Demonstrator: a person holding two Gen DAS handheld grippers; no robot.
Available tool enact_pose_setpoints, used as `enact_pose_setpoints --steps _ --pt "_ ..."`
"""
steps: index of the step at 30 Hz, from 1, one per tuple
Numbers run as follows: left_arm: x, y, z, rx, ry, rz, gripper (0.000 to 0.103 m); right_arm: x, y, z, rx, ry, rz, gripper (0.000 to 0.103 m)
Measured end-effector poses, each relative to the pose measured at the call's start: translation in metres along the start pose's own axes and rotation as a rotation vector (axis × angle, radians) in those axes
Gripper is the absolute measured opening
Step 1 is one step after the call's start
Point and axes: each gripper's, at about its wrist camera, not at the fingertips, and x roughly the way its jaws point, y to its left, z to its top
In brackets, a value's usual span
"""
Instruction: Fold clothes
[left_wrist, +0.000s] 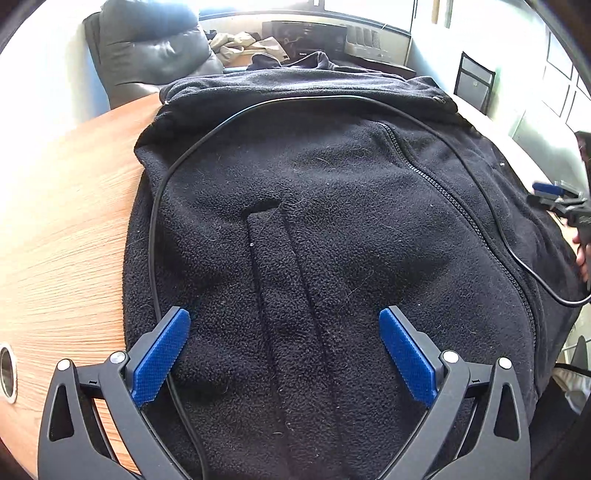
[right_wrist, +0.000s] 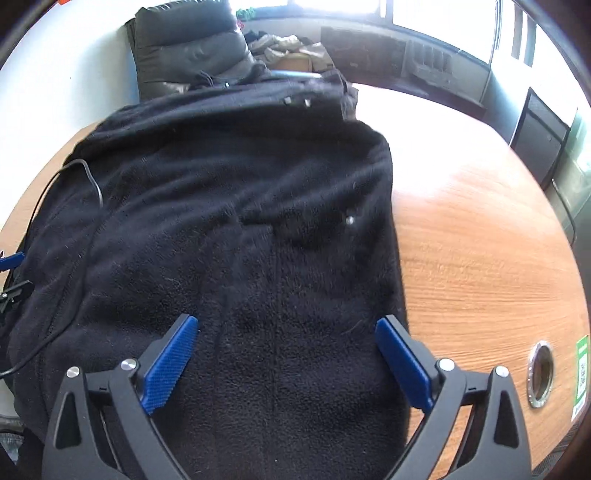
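A black fleece jacket (left_wrist: 314, 206) lies spread on the wooden table (left_wrist: 66, 206), its zipper (left_wrist: 428, 181) running down the right half in the left wrist view. My left gripper (left_wrist: 284, 317) hovers open over the jacket's near left part, above a pocket seam. My right gripper (right_wrist: 286, 325) is open above the jacket (right_wrist: 229, 206) near its right edge. Nothing sits between either pair of blue pads. The other gripper shows at the right edge (left_wrist: 561, 199) of the left wrist view.
A thin black cable (left_wrist: 155, 221) loops across the jacket. A dark leather chair (left_wrist: 147, 40) stands behind the table, with clutter on a far counter (left_wrist: 295, 40). Metal grommet holes (right_wrist: 541, 373) sit in the bare table (right_wrist: 480, 240) beside a green sticker (right_wrist: 581, 373).
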Motion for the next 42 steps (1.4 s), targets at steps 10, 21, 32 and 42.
enact_pose_setpoints --steps 10,21,32,42 --pt "-0.01 -0.006 -0.012 -0.001 -0.017 0.006 0.103 0.02 0.015 0.002 -0.038 0.009 0.028 0.1" --pt "-0.127 -0.015 -0.039 -0.026 -0.251 0.001 0.103 -0.086 0.059 0.086 -0.298 -0.398 0.147 0.101" --pt "-0.163 -0.029 -0.051 -0.098 -0.307 -0.084 0.103 0.11 0.308 0.169 -0.529 -0.026 0.541 0.101" --pt "-0.157 -0.007 -0.04 -0.099 -0.332 -0.045 0.103 0.166 0.398 0.15 -0.625 0.004 0.383 0.099"
